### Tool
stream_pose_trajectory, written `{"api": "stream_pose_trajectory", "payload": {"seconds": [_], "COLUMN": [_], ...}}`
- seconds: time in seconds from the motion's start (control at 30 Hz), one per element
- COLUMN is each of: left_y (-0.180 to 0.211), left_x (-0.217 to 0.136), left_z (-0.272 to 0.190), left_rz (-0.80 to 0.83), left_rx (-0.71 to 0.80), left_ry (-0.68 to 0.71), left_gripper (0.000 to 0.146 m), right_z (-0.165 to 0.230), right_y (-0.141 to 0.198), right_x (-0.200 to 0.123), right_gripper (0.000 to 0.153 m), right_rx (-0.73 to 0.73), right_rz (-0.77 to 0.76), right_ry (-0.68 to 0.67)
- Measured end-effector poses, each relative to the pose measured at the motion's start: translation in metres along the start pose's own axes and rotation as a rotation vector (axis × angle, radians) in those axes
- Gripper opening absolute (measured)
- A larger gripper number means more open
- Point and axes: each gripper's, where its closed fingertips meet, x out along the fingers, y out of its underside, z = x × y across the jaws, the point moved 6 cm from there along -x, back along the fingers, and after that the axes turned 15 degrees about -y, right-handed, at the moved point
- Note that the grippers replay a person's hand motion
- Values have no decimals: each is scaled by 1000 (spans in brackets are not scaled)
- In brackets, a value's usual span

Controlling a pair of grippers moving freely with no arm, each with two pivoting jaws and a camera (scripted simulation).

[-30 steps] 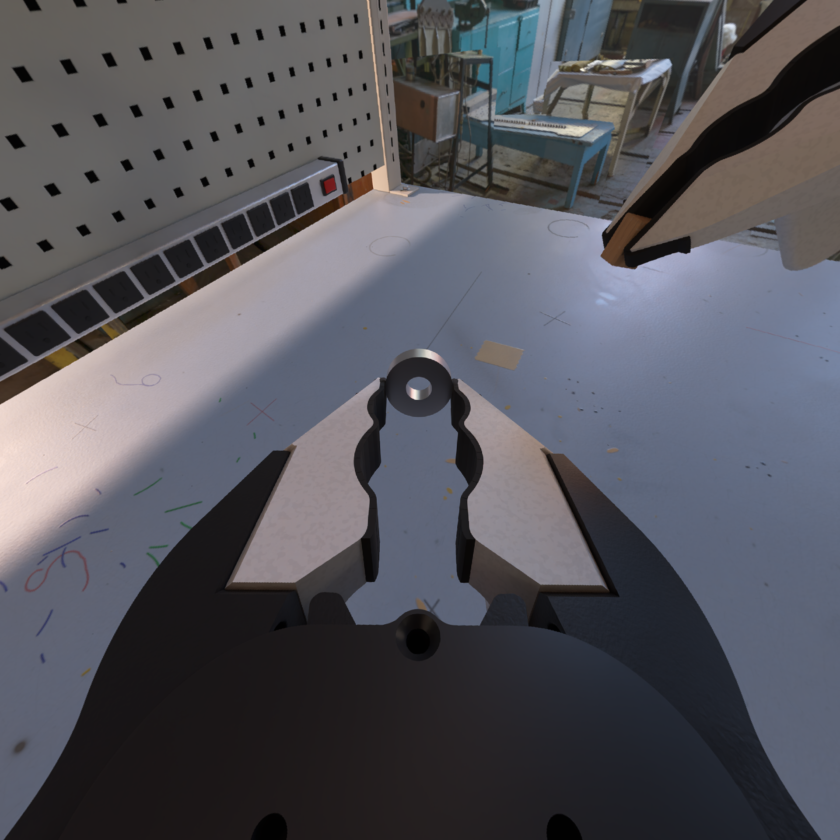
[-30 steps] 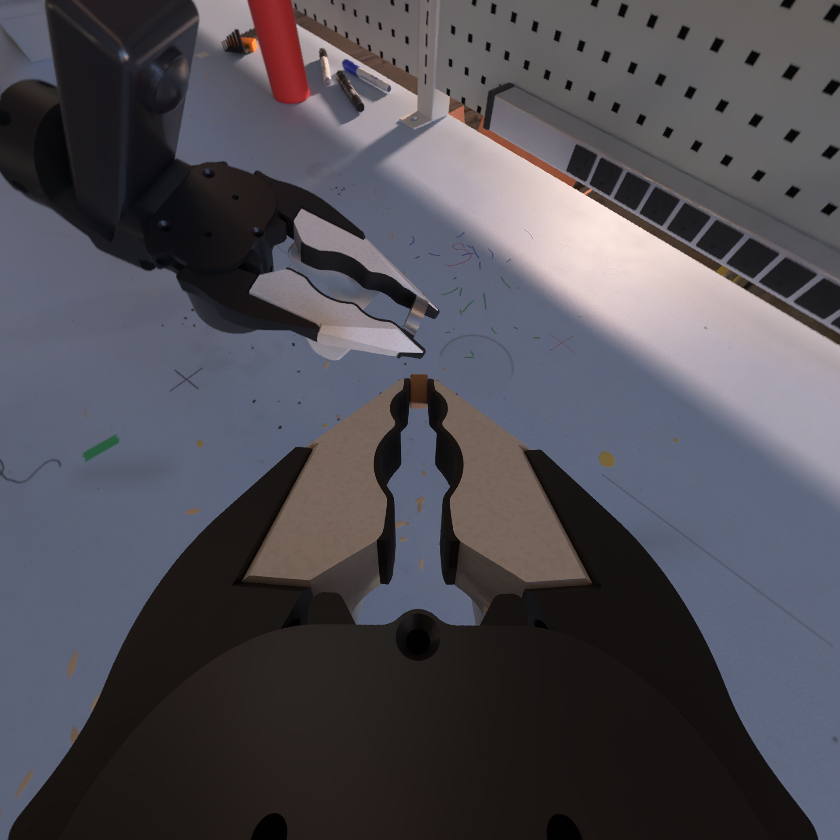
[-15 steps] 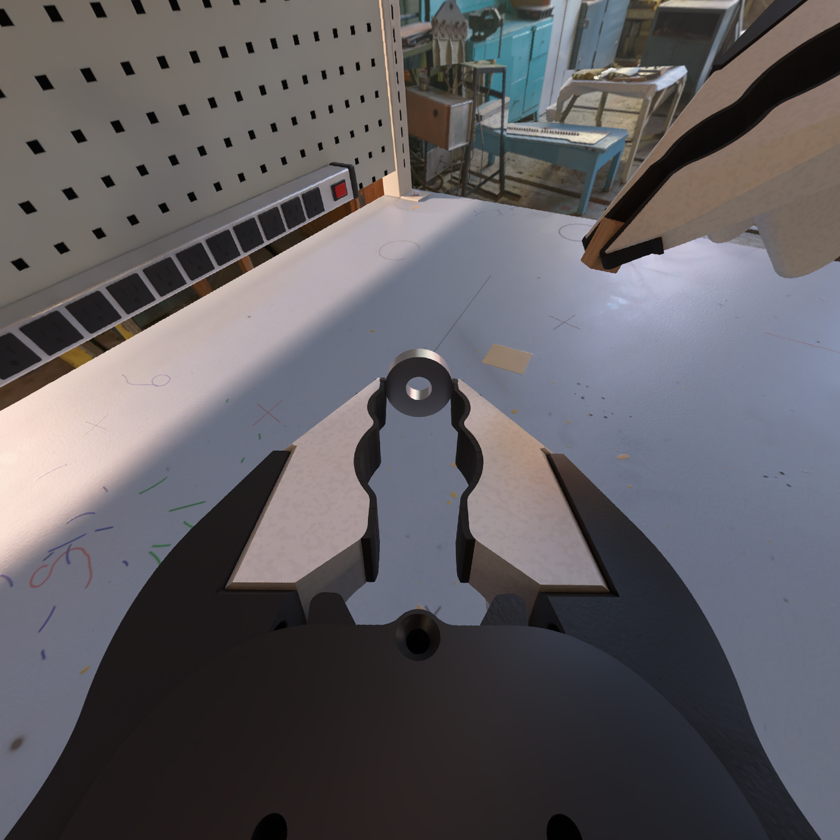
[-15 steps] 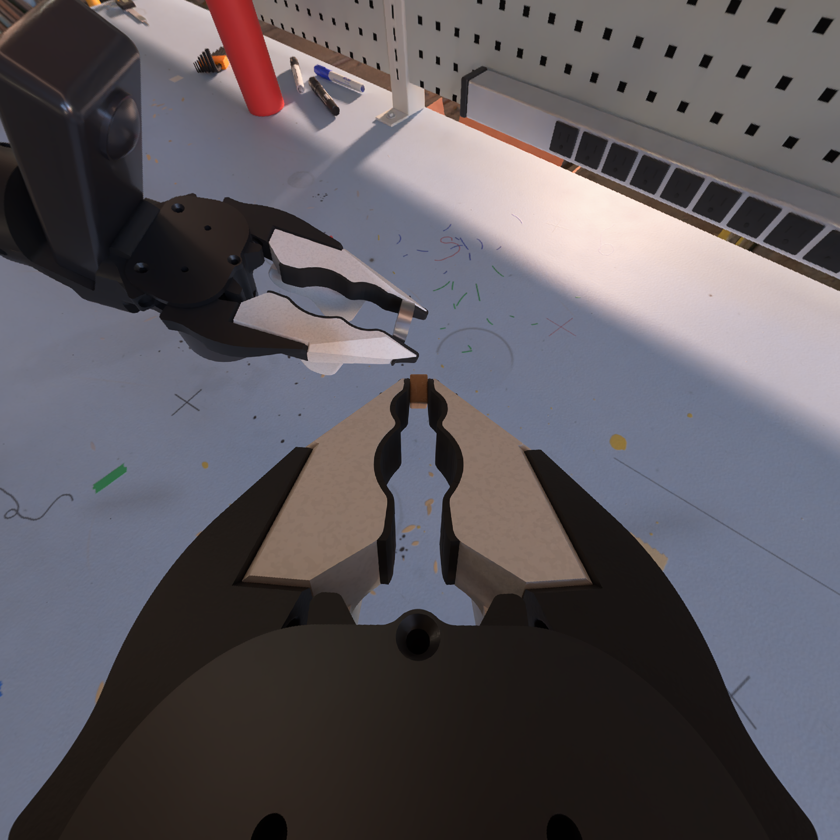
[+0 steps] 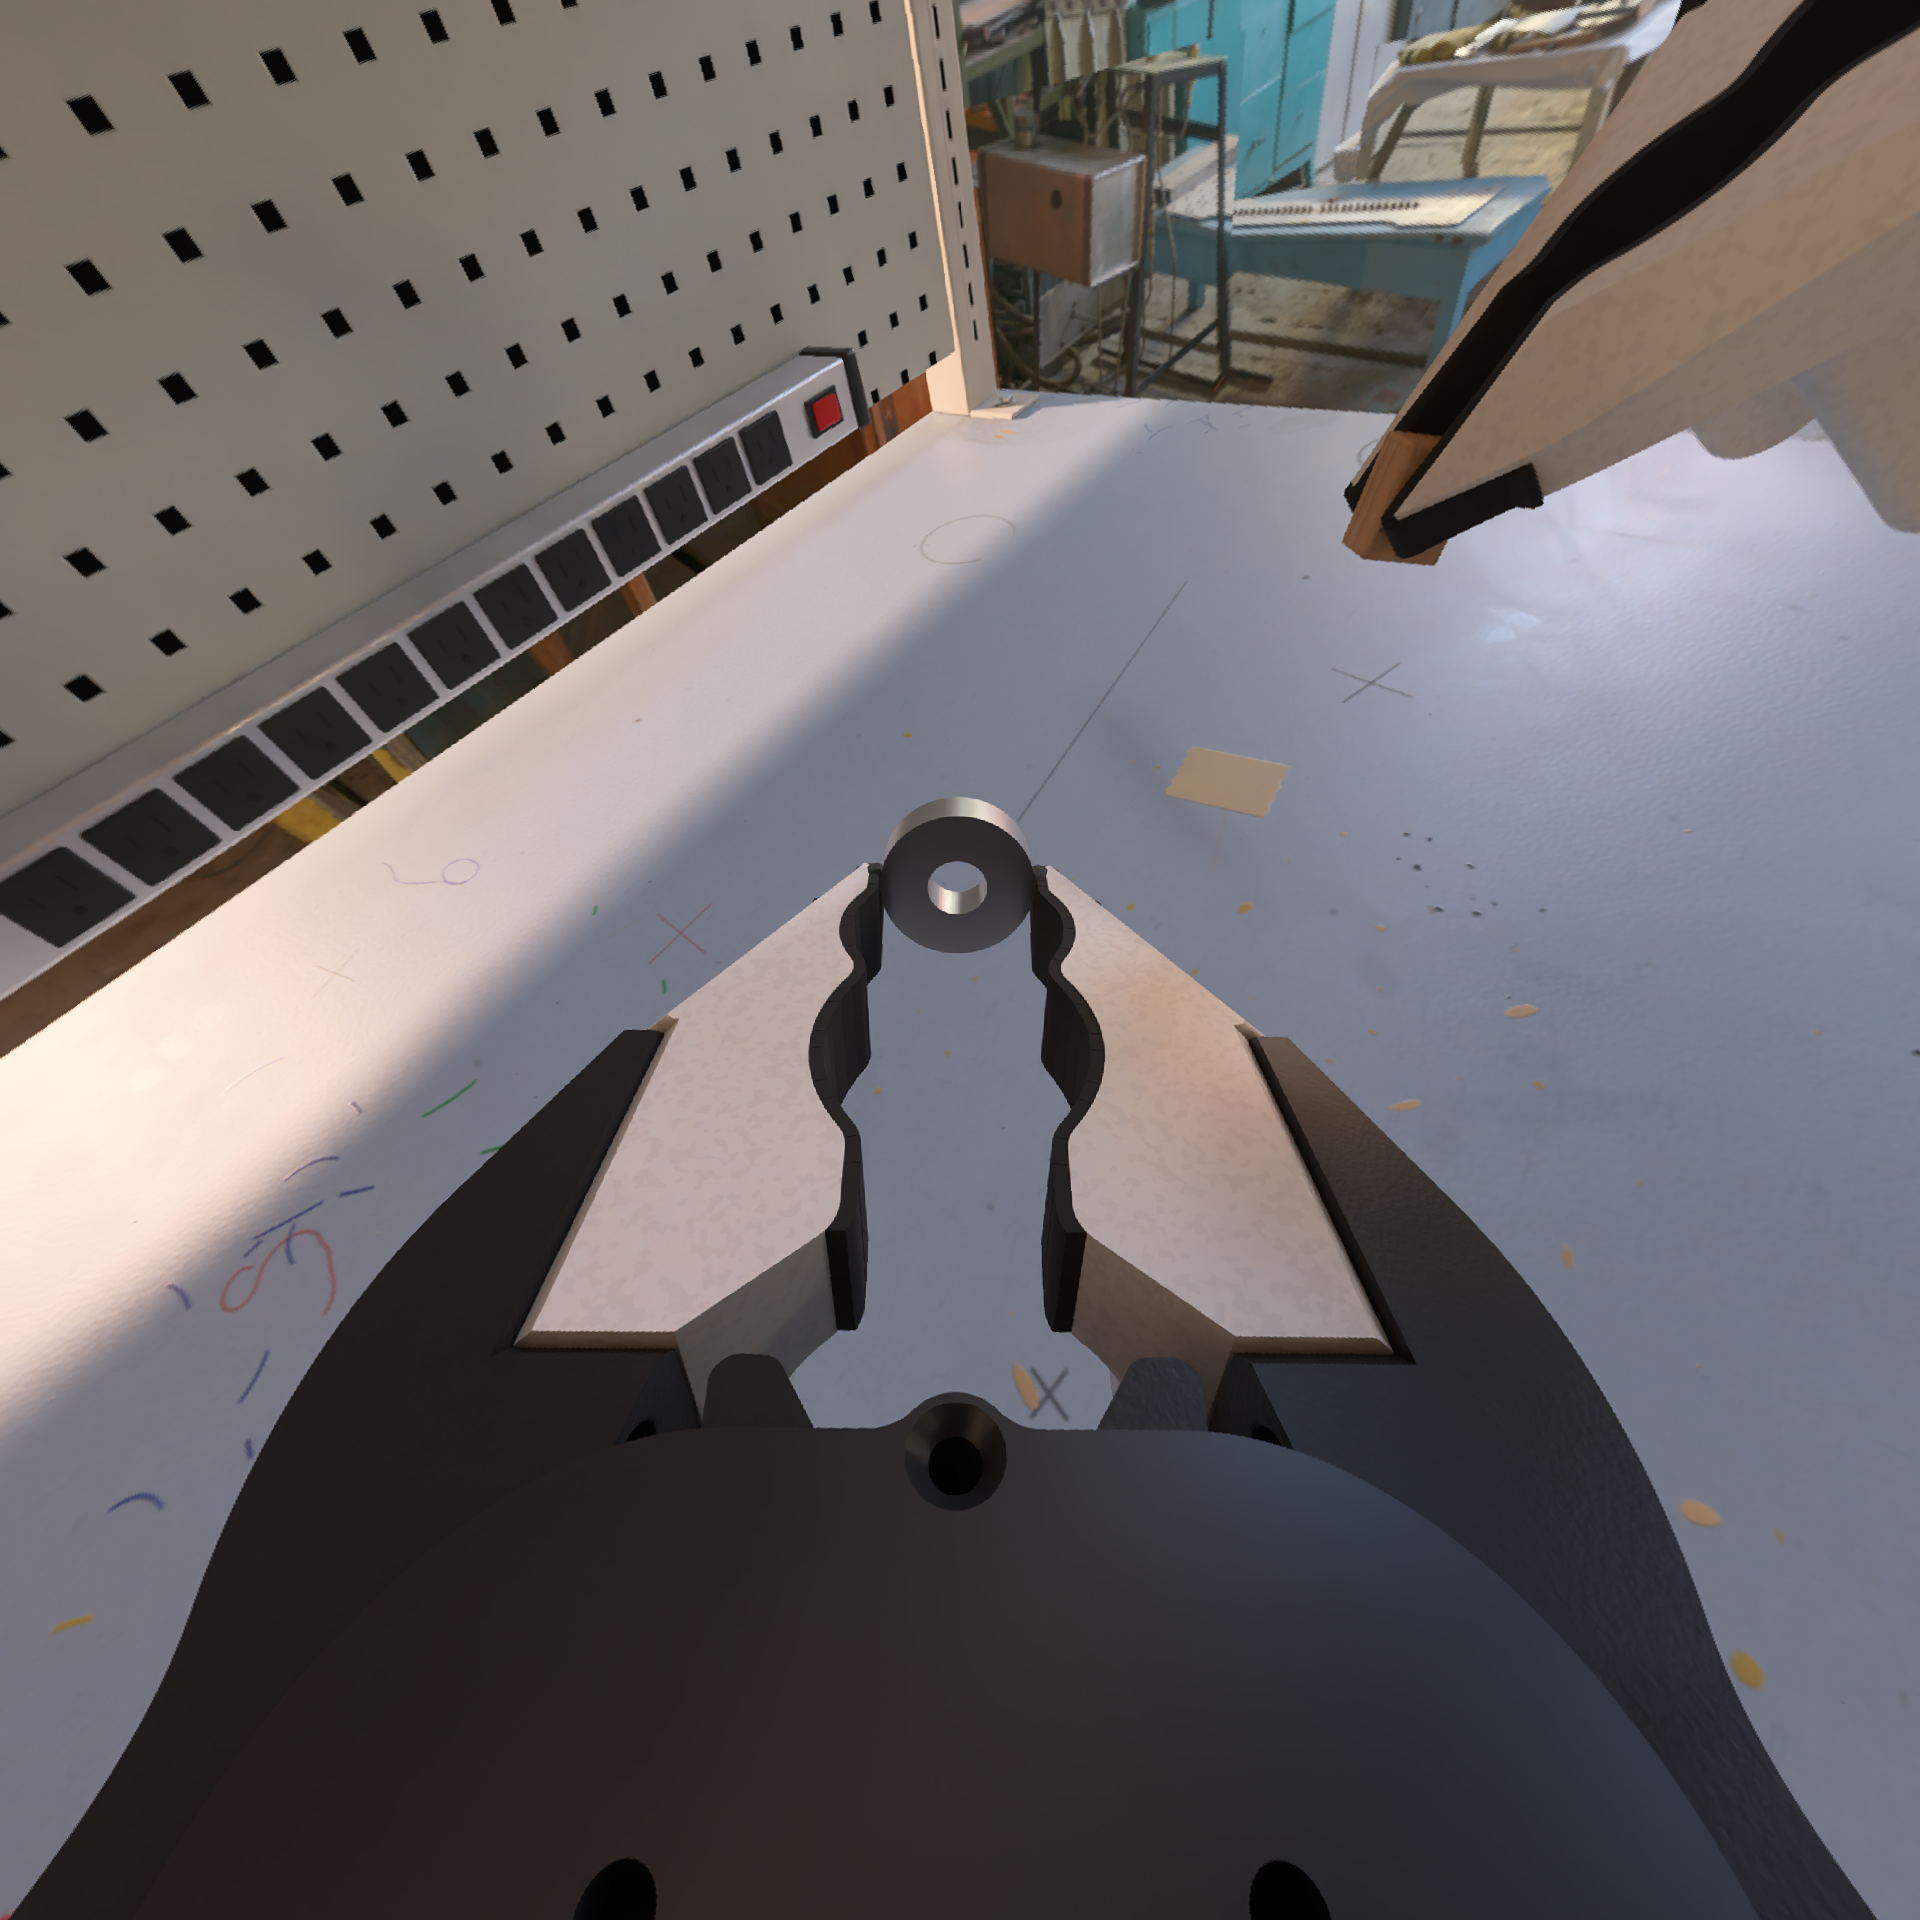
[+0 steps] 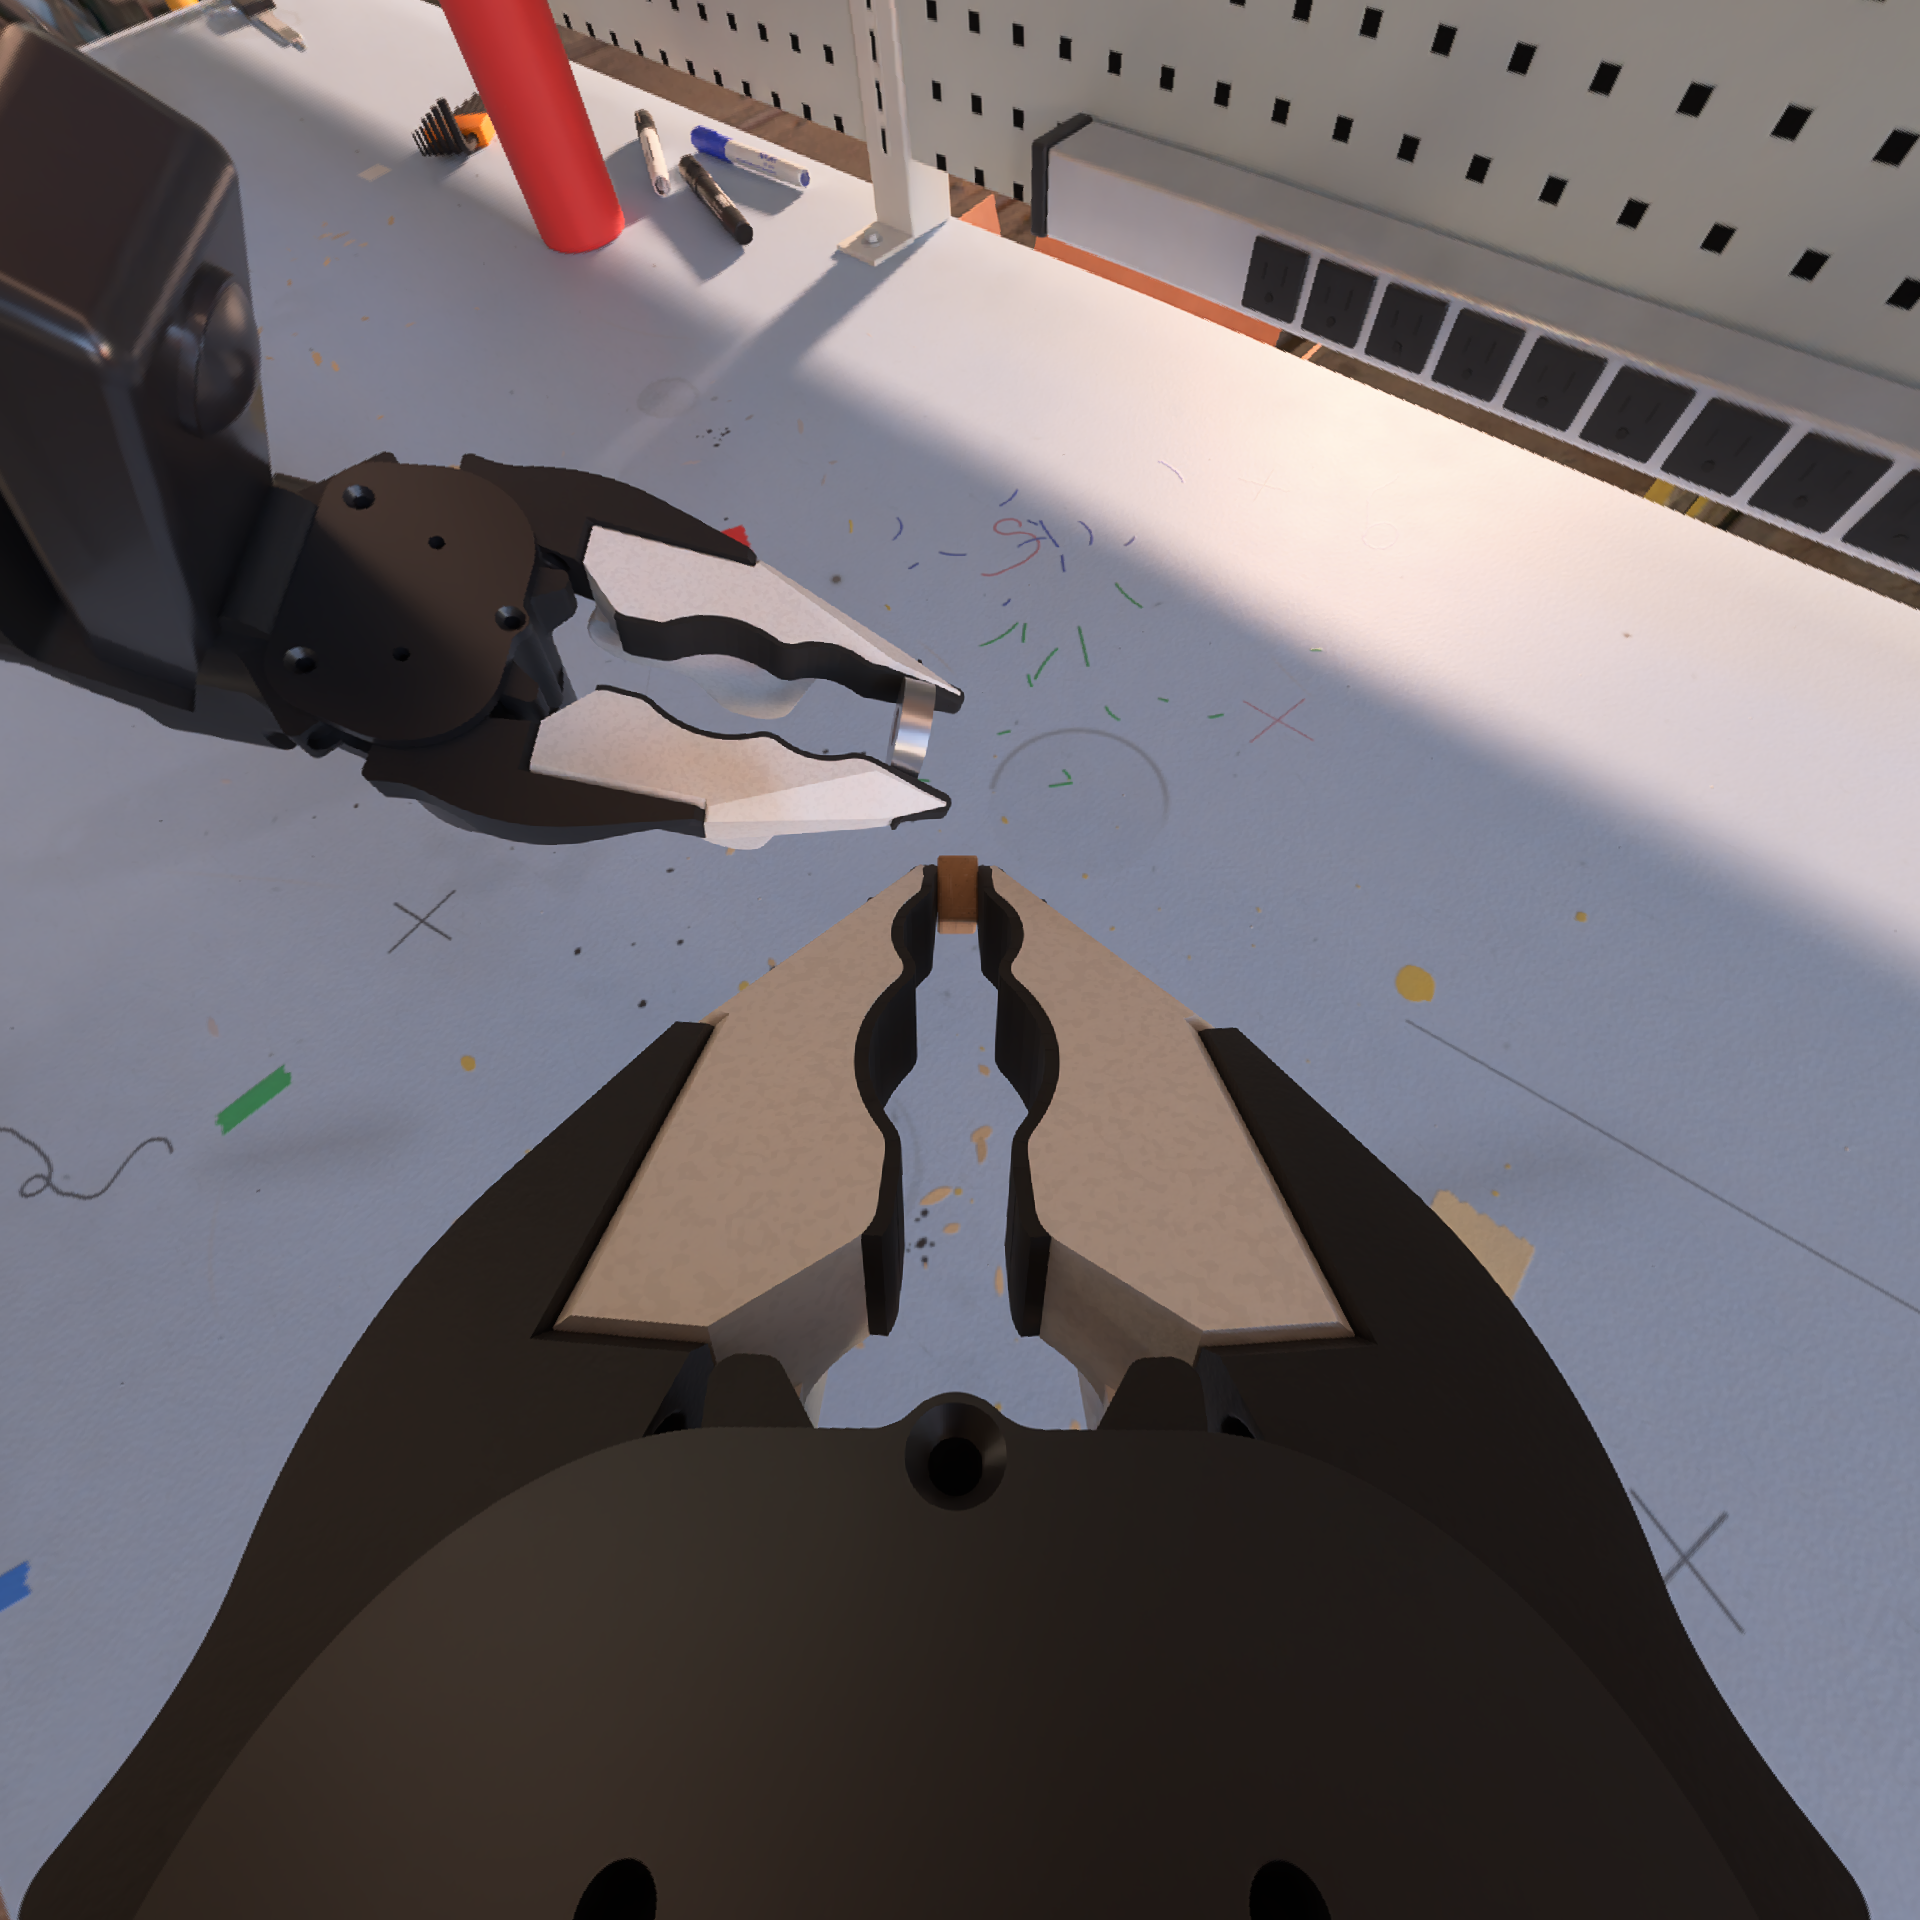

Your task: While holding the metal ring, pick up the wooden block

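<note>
Left wrist view: your left gripper (image 5: 957,894) is clamped on the metal ring (image 5: 957,888), pinched at the fingertips with its hole facing the camera, held clear above the white bench (image 5: 1558,1039). Pegboard (image 5: 416,260) and power strip (image 5: 416,665) run along the left. Your right gripper (image 5: 1444,509) shows at far right, the wooden block (image 5: 1387,499) at its tips.

Right wrist view: your right gripper (image 6: 957,894) is clamped on the wooden block (image 6: 957,896), off the bench. The left gripper (image 6: 920,753) is just beyond, slightly left, the ring (image 6: 912,727) edge-on between its tips. Red cylinder (image 6: 540,125) and markers (image 6: 717,171) sit far left.
</note>
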Motion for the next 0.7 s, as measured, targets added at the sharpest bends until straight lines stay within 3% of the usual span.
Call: {"api": "stream_pose_trajectory", "payload": {"seconds": [0.27,0.7], "left_y": [1,1], "left_x": [1,-1], "left_z": [2,13], "left_rz": [10,-5], "left_rx": [47,-150], "left_ry": [-73,-18], "left_gripper": [28,28], "right_z": [0,-1], "right_y": [-4,-13], "right_x": [2,18], "right_gripper": [7,7], "right_rx": [6,-4], "right_rz": [-64,-386], "right_ry": [18,-15]}}
